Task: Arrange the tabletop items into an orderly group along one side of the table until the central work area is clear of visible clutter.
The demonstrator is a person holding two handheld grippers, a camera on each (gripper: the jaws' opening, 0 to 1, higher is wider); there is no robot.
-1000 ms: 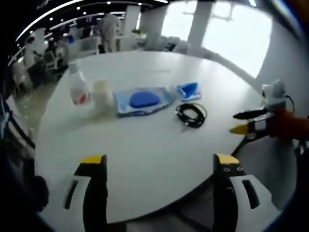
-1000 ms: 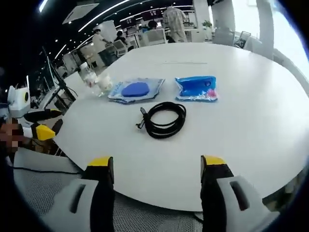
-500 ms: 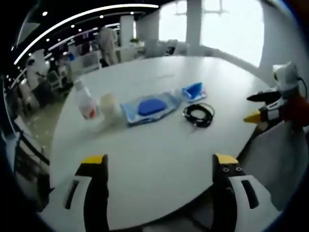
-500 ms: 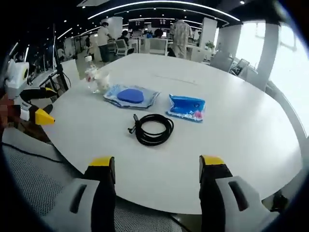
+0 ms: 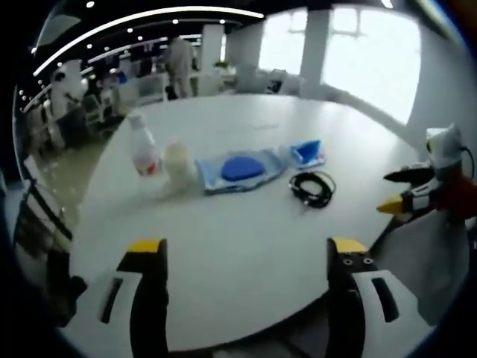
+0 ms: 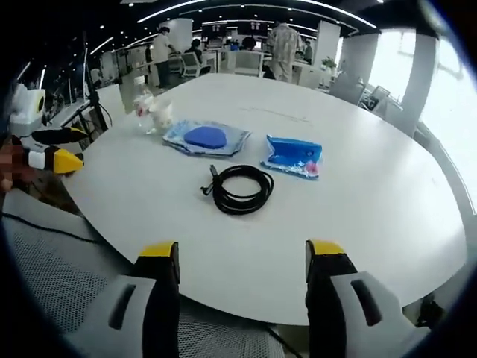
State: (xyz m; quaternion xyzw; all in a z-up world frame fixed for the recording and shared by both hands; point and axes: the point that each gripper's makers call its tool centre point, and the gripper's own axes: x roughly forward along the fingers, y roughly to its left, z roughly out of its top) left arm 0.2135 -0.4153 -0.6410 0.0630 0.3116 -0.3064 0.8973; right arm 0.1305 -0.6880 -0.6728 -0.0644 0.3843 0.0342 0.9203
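Left gripper view: left gripper [image 5: 242,257] sits low over the near edge of the round white table [image 5: 223,239], jaws spread wide w/ nothing between them — released. On the table, approx. mid-way across, a loose row: a clear bottle w/ red label [image 5: 143,153] upright at far left, a white cup [image 5: 179,159] just beside it, then a clear packet w/ a blue pad inside [image 5: 242,168], then a small blue pouch [image 5: 307,153]. A coiled black cable [image 5: 314,188] lies nearer than the pouch, apart from it. Right gripper [image 5: 399,192] comes in at the right edge, off the table rim; yellow tip and black tip apart, nothing held.

Right gripper view: right gripper [image 6: 242,257] also at the near rim, jaws wide, empty — released. The cable [image 6: 240,189] is the closest item, near table centre. Behind it the blue pouch [image 6: 294,156] to the right and the blue-pad packet [image 6: 206,139] to the left, well apart from each other. Bottle [image 6: 141,102] and cup [image 6: 161,117] stand at the far-left edge, close together — touching or not, can't tell. Left gripper [image 6: 52,149] shows at the left, beside the table, over a grey mesh surface [image 6: 67,276].
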